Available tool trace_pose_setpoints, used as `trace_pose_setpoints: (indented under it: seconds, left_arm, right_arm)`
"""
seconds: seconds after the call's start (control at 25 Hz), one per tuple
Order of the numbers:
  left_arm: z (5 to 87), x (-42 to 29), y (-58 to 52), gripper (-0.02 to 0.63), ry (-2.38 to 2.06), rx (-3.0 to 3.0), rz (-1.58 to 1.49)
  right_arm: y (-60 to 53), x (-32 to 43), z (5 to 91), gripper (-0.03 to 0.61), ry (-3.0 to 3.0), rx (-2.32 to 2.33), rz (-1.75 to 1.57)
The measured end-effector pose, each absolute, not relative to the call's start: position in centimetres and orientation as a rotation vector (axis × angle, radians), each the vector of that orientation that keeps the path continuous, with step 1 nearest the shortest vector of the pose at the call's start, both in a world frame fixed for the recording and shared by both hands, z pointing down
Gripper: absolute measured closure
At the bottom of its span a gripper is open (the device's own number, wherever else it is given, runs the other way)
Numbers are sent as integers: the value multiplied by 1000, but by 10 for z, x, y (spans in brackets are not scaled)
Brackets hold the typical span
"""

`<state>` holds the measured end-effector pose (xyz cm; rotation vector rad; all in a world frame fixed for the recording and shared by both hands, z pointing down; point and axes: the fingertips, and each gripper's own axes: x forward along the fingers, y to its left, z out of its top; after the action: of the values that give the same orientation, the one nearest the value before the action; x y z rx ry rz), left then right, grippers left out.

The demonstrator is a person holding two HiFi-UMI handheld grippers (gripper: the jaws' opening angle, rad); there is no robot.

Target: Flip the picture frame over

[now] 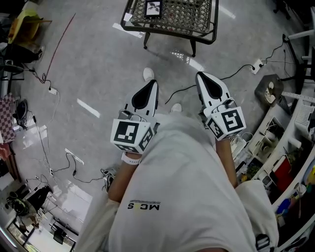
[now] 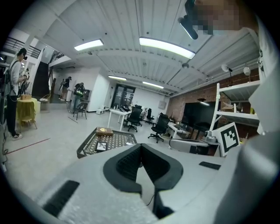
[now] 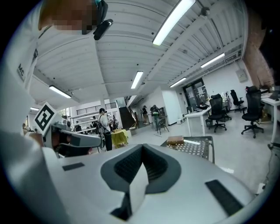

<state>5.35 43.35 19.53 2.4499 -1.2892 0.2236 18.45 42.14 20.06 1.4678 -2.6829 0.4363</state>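
Note:
The picture frame, black-edged with a pale picture facing up, lies on a black metal mesh table at the top of the head view. The left gripper view shows it small on the table, near a brown box. Both grippers are held close to the person's body, well short of the table and pointing toward it. My left gripper is shut with nothing in it. My right gripper is also shut and empty. The right gripper view shows the table and the box, not the frame.
Cables and a power strip trail over the grey floor between me and the table. Shelving with clutter stands at the right, more gear and wires at the left. Desks, office chairs and people stand farther off.

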Motion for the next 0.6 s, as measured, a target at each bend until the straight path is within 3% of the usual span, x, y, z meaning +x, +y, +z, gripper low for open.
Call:
trace_pose_setpoints:
  seconds: [0.6]
  left_arm:
    - [197, -6, 211, 589, -1218, 2424, 198]
  right_arm:
    - [212, 115, 205, 563, -2601, 1443, 495]
